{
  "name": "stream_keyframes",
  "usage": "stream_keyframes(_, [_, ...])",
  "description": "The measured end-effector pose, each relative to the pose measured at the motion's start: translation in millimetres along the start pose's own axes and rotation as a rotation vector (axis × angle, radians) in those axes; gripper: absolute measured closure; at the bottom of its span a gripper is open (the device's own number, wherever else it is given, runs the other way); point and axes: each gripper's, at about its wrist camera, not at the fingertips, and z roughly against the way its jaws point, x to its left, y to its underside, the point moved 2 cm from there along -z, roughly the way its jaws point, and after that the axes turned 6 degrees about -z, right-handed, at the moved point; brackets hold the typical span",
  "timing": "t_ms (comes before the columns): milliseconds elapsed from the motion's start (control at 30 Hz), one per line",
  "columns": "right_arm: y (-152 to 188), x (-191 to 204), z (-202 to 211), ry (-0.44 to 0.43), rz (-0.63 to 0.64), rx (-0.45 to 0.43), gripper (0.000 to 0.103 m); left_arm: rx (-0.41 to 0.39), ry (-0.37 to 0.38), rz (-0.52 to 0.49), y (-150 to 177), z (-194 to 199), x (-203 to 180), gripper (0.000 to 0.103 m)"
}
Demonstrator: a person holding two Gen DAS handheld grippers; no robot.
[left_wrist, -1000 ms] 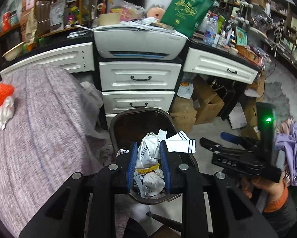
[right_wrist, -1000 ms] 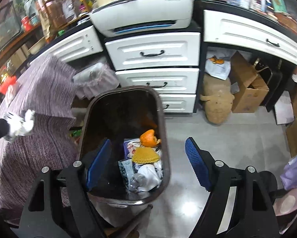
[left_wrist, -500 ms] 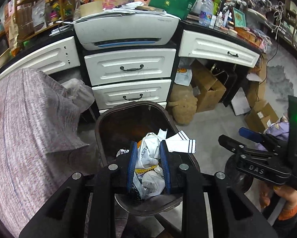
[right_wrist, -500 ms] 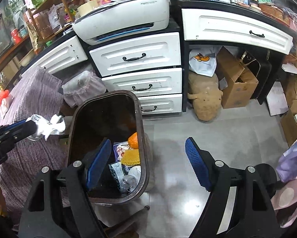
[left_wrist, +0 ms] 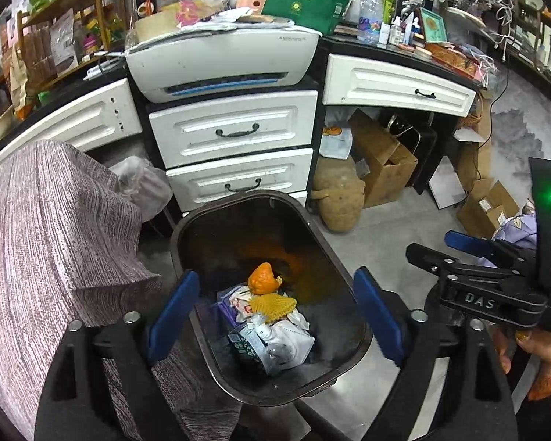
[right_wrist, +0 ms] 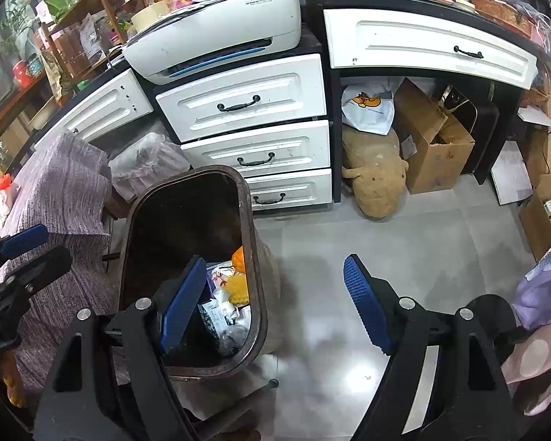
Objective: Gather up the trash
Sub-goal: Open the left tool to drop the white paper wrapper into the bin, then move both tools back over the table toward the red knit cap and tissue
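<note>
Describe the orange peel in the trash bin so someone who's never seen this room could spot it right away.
Find the white drawers under the printer; the dark brown trash bin stands on the floor in front of them. In its trash pile, the orange peel sits at the far end, touching a yellow foam net. It is the only bright orange, rounded piece.

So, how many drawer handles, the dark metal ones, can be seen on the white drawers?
4. One on the top middle drawer, one on the drawer below it, one on the lowest drawer, one on the wide right drawer. Others may be hidden.
</note>
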Motion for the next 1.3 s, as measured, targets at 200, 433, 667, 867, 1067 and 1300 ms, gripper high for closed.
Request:
stream_keyframes(200, [1, 5, 0, -0.019, -0.007, 0.004, 0.025, -0.031, 0.018, 0.021, 5, 15, 0, 0.014])
stream_keyframes(433, [0, 23, 5, -0.067, 0.011, 0.0, 0.025, -0.089, 0.002, 0.07, 10, 43, 12, 0.009])
stream_keyframes(667, [-1, 53, 13, -0.149, 0.046, 0.008, 0.02, -0.149, -0.052, 0.088, 17, 74, 30, 0.006])
stream_keyframes(867, [1, 94, 23, -0.208, 0.122, 0.007, 0.02, -0.157, -0.104, 0.126, 30, 93, 54, 0.006])
stream_keyframes(1067, [3, 142, 31, -0.292, 0.215, 0.017, 0.019, -0.163, -0.159, 0.173, 46, 110, 84, 0.006])
stream_keyframes(1300, [5, 205, 43, -0.382, 0.34, 0.022, 0.019, -0.165, -0.238, 0.238, 66, 132, 129, 0.006])
